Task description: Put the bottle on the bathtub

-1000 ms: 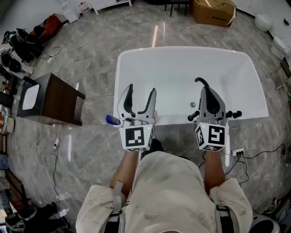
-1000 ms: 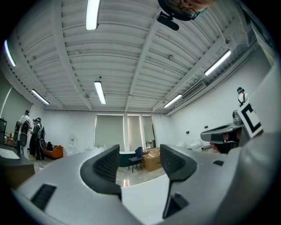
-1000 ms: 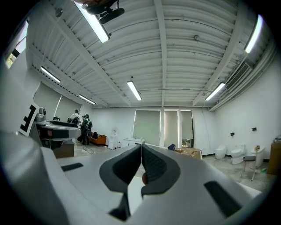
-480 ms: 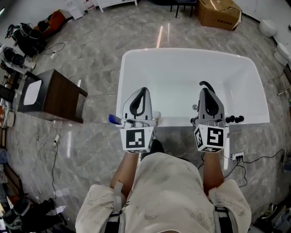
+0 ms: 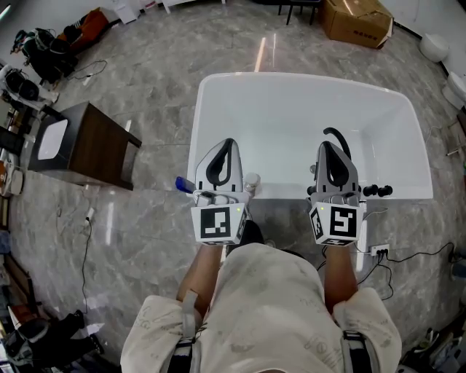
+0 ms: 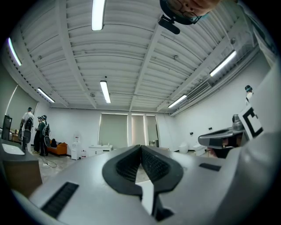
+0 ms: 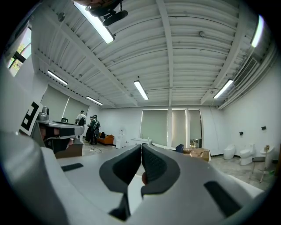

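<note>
Left gripper (image 5: 227, 143) and right gripper (image 5: 331, 146) are both pinched closed, empty. The bottle (image 5: 252, 179) looks parked on the bathtub (image 5: 284, 191) rim already, so the person probably just backs off carefully.

Bottle (image 5: 252, 179) — mostly hidden beside the left claw (image 5: 227, 146); cardboard box (image 5: 357, 18) cut off above.

Readable text: none | left gripper (image 5: 229, 142) cube, right gripper (image 5: 331, 135) cube: black-and-white square code markers, no lettering | cardboard box (image 5: 355, 18) on floor (image 5: 160, 80) past bathtub (image 5: 218, 81) far rim: any print too small to read
</note>
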